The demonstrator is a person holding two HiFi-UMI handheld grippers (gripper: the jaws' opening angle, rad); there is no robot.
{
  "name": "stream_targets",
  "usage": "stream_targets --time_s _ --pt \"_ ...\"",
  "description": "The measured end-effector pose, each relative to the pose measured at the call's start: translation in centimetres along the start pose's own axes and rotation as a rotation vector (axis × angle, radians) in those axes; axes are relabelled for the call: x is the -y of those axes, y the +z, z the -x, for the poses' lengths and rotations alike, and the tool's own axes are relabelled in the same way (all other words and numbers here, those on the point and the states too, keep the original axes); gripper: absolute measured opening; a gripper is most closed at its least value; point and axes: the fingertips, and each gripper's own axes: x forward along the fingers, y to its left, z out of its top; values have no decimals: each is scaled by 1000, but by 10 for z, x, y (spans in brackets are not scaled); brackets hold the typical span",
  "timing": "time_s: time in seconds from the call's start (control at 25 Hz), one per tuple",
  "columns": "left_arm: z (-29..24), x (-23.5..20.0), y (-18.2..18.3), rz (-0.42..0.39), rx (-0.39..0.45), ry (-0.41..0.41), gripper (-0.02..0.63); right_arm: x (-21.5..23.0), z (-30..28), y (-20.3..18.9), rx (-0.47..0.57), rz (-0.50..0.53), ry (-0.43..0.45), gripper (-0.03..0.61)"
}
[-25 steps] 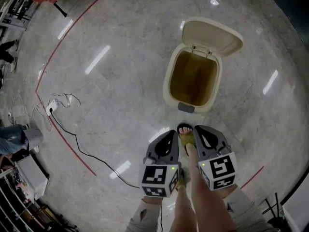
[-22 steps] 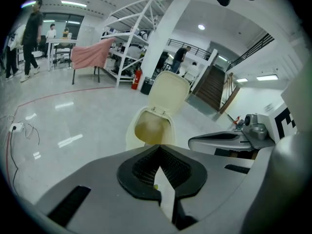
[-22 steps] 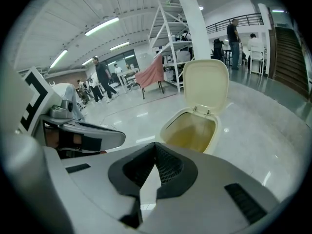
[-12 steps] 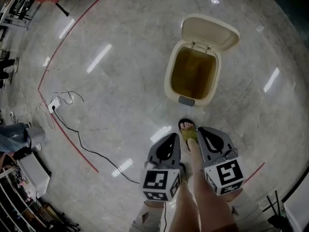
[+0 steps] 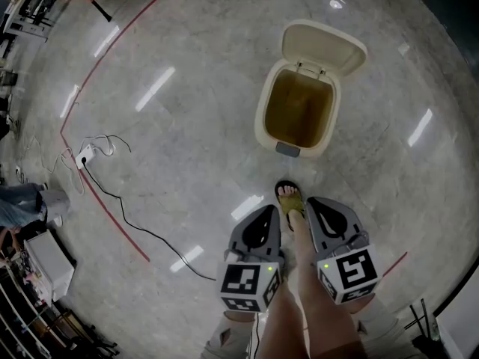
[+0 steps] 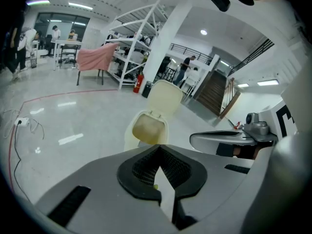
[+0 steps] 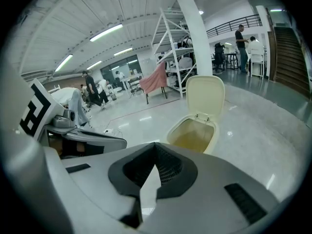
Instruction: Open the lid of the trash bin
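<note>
Cream plastic trash bin [image 5: 260, 122] on the floor, straight ahead of both pairs of jaws and well apart from them. Its hinged lid [image 5: 323, 45] is already raised at the far side. It looks light, stiff and smooth. Best holds are probably the lid's front lip or the grey pedal [image 5: 288, 149]. Left gripper [image 5: 267, 209] and right gripper [image 5: 313, 201] have their jaws closed on nothing. Only the head view shows the pedal and a sandalled foot [image 5: 290, 199]. The gripper views show the lid standing upright.

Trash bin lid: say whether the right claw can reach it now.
Probably not: nothing blocks it, but the right claw hangs well short of the trash bin, whose lid stands open at the far side.
</note>
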Motion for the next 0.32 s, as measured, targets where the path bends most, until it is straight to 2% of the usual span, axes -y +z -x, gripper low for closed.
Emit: stream_targets --time_s 0.32 --pt "6 8 3 -12 6 -13 5 -2 8 2 2 -3 5 -1"
